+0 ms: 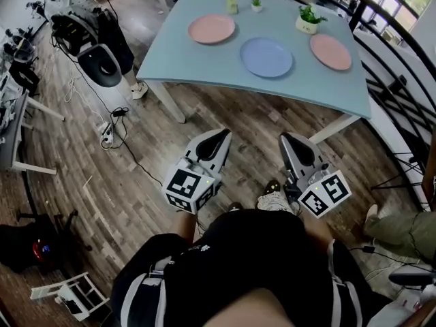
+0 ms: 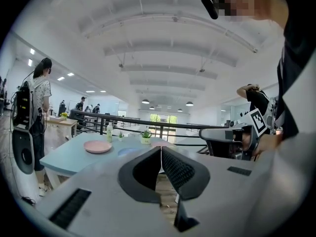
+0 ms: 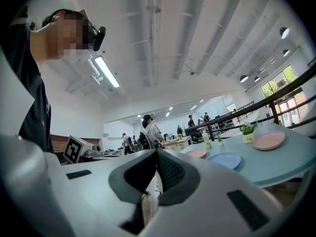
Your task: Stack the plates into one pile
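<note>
Short of the light-blue surface | you hold the left hand-held gripper and right hand-held gripper low, each pressed together and empty, likely for the approach | unstacked on top: pink plate, blue plate, second pink plate | wooden floor, open hall.

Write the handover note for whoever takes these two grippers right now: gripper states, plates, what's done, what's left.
Left gripper: shut, empty, held over the floor short of the table.
Right gripper: shut, empty, level with the left one.
Plates: left pink plate, blue plate and right pink plate lie apart on the table, none touching.
Done: nothing stacked yet.
Left: lift two plates onto the third, probably both pink ones onto the blue. Mind the bottle and the larger potted plant at the far edge.
</note>
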